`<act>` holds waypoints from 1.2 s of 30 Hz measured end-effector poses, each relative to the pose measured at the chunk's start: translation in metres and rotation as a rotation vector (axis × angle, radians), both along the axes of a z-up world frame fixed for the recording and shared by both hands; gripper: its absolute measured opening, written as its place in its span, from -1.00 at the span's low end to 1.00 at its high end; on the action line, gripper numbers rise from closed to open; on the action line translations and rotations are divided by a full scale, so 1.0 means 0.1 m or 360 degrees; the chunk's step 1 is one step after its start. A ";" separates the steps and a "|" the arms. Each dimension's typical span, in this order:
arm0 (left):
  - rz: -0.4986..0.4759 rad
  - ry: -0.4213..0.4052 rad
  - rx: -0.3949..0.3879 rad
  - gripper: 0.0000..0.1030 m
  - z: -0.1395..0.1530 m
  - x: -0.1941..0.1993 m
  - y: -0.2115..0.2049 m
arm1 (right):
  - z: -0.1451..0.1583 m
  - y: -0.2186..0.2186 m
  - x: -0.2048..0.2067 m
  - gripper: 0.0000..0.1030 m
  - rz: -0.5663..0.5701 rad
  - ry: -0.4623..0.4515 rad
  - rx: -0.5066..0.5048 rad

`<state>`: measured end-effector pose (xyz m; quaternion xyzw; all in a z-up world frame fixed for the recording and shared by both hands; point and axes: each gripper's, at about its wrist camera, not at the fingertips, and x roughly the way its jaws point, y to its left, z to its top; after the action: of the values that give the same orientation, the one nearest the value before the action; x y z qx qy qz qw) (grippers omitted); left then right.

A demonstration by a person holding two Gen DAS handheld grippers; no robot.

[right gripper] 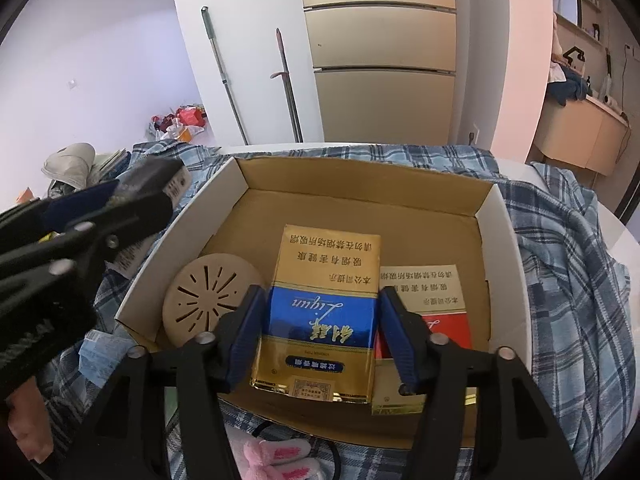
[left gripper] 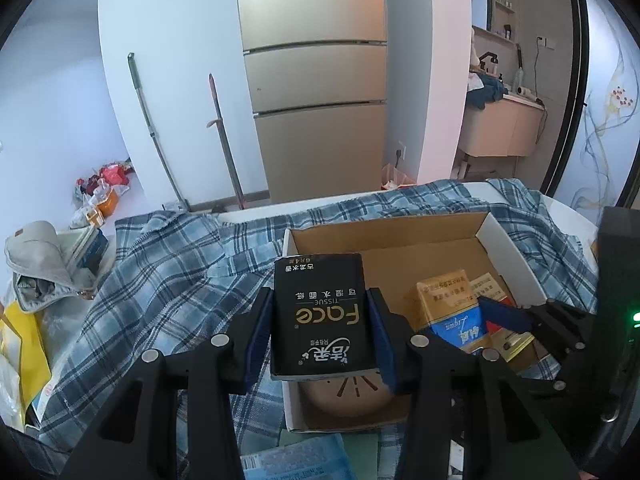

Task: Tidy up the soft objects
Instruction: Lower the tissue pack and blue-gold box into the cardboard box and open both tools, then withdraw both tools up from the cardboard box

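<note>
Both grippers are angling downward over the cardboard box (right gripper: 496,216) lying on a blue plaid cloth (left gripper: 168,272). The left gripper (left gripper: 322,322) is clamping a black Face tissue pack (left gripper: 320,316) above the box's left wall. The right gripper (right gripper: 320,336) is straddling a gold-and-blue Liqun pack (right gripper: 320,312) inside the box, its pads flanking the pack's sides; whether they are pressing it I cannot tell.

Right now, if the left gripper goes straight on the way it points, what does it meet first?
Probably the cardboard box: the left gripper, holding the black tissue pack, points down over its near-left corner. Depth is unclear.
</note>
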<state>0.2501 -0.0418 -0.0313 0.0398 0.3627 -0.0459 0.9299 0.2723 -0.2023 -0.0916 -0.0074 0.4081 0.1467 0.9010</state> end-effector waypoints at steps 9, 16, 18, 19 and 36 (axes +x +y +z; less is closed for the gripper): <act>-0.0040 0.0038 -0.0038 -0.07 -0.09 0.05 0.00 | 0.12 -0.14 -0.04 0.38 -0.0105 -0.0064 -0.0021; -0.0124 0.0202 -0.0005 -0.07 -0.34 0.14 -0.11 | 0.15 -0.34 0.05 0.41 -0.0290 -0.0066 -0.0073; -0.0126 0.0224 0.0040 -0.07 -0.38 0.15 -0.13 | 0.13 -0.38 0.08 0.41 -0.0310 -0.0050 -0.0065; -0.0117 0.0236 0.0053 -0.07 -0.40 0.15 -0.13 | 0.13 -0.39 0.08 0.41 -0.0314 -0.0043 -0.0059; -0.0028 -0.0205 -0.0020 0.67 0.07 -0.16 0.02 | 0.38 -0.54 -0.05 0.86 -0.0469 -0.0280 -0.0043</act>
<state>0.2343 -0.0401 -0.0244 0.0400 0.3014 -0.0537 0.9511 0.2670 -0.2565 -0.0538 0.0275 0.3263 0.0063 0.9449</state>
